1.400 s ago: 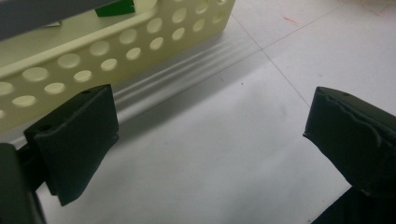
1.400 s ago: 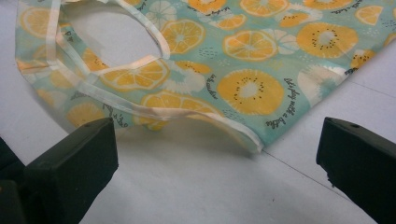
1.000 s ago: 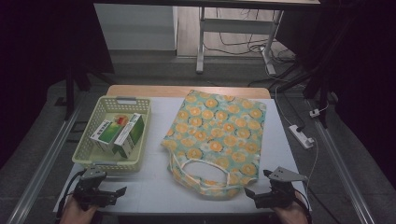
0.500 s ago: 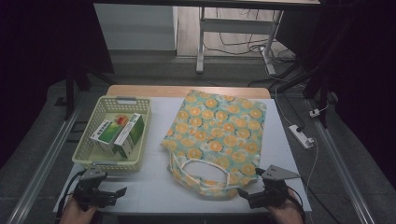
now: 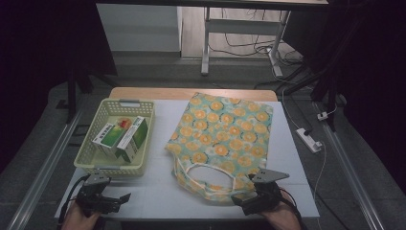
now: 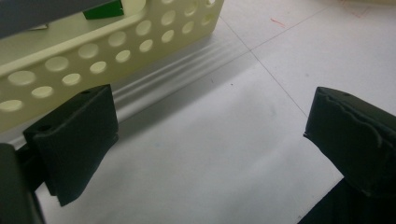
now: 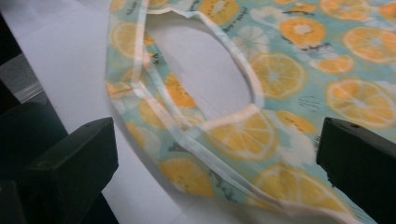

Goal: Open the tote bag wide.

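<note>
We see small dark writing on the bag and boxes, but we cannot read it.

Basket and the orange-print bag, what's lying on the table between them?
Nothing: in the high view a bare strip of white table separates the basket from the bag.

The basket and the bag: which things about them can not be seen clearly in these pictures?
- Boxes in the basket, high view: their printing is too small to read.
- Same basket, left claw view: its top is cut off by the picture edge, so the contents are hidden.
- Bag: it lies flat, so its inside is hidden by its own cloth.
- Bag handle, right claw view: the small print on the cloth is blurred.
</note>
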{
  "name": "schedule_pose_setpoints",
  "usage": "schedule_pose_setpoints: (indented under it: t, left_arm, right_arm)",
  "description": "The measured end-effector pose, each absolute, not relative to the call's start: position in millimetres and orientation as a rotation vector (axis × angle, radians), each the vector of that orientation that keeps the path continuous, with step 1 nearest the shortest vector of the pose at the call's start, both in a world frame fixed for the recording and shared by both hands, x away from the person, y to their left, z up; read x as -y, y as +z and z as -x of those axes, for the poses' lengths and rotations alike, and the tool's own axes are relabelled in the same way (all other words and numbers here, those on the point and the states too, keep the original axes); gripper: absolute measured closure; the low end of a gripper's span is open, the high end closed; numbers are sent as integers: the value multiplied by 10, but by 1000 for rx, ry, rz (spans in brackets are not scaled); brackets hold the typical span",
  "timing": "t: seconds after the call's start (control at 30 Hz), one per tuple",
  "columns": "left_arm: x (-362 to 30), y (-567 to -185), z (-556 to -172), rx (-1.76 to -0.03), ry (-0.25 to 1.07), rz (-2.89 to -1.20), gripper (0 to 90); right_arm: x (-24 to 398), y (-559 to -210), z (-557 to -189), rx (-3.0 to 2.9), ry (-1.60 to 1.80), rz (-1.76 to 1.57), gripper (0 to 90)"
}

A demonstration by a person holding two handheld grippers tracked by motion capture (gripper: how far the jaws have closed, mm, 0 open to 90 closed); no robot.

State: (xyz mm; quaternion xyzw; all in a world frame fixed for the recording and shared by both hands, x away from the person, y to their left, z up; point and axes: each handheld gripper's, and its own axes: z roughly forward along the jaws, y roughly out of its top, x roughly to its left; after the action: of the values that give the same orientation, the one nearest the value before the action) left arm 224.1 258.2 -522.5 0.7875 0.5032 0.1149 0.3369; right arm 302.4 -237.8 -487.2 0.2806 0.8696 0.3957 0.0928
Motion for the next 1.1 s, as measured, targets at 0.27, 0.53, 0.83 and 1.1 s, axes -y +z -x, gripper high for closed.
schedule_pose_setpoints:
  t: [0.27,0.53,0.83,1.1]
  left_arm:
    - [-2591,-5229,-2249,-1321,294,-2046,22]
    - [-2593,-5229,-2249,-1321,288,-2043,23]
    - [-2595,-5233,-2256,-1320,280,-2048,24]
    - [-2590,-5233,-2257,-1315,275,-2053,25]
  right_arm:
    - [2156,-4906,-3017,-2631,1167,-774,0]
    - [1856,-5012,-2996,-2701,1126,-687,0]
    - [1570,-5097,-2945,-2763,1097,-645,19]
    - [1399,-5109,-2913,-2808,1032,-489,433]
